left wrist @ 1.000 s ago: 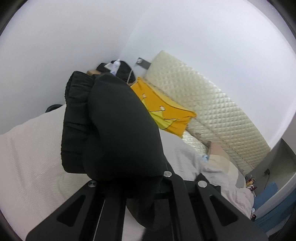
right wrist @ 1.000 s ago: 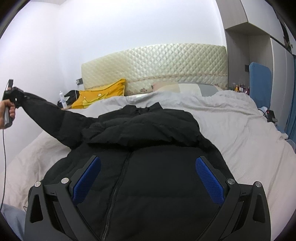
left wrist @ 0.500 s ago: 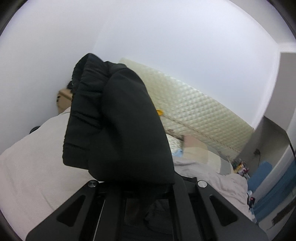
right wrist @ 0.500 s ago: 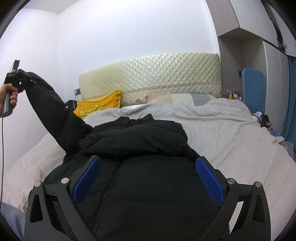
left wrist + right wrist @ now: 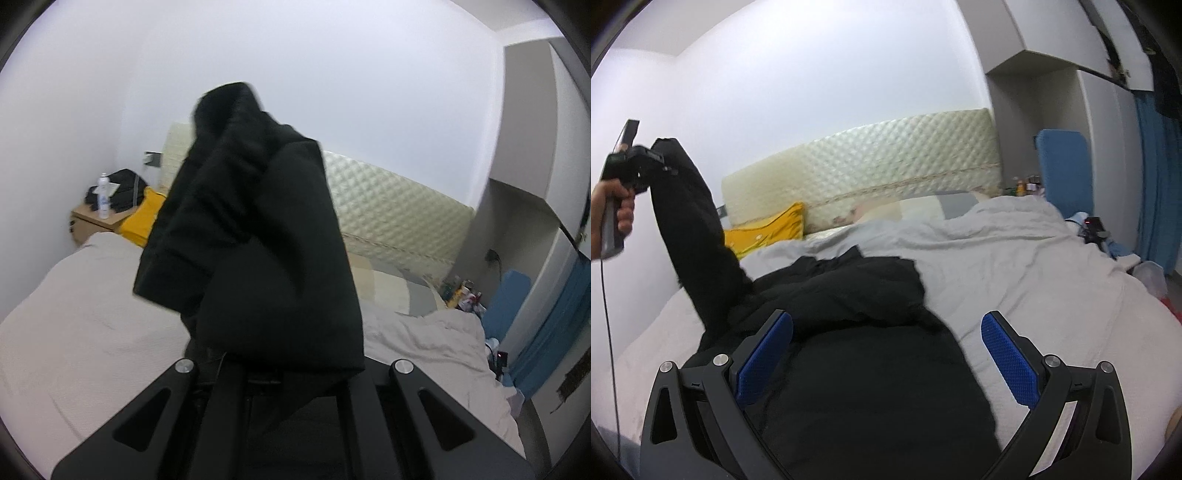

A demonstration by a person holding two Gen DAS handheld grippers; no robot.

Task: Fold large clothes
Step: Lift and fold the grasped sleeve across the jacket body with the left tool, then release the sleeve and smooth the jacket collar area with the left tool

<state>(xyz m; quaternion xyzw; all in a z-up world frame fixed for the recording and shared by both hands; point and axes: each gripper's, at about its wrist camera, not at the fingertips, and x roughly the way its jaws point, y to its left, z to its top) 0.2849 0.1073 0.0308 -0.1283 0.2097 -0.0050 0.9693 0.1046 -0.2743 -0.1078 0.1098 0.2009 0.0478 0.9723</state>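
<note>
Black puffer jacket (image 5: 849, 332) lies spread on the bed (image 5: 1052, 280), collar toward the quilted headboard (image 5: 871, 162), hem toward the right gripper (image 5: 886, 354). That gripper hovers low over the jacket's body, blue pads spread wide and holding nothing. Up on the jacket's left side, the left gripper (image 5: 646, 166) is pinched on the cuff of one sleeve (image 5: 694, 236), and the sleeve rises steeply from the shoulder up to that grip; in the left wrist view the bunched sleeve end (image 5: 251, 240) fills the middle of the frame above the fingers. So the sleeve's long axis runs from the jacket's shoulder up and outward to the left, and the jacket's body lies down and to the right of the left gripper. My read: the left hand is the one placed to swing the sleeve across the chest, while the right is nearer the torso and could pin it. Beyond the jacket, a yellow pillow (image 5: 768, 229) leans at the headboard, with a nightstand (image 5: 96, 225) beside it and rumpled pale bedding all around.
</note>
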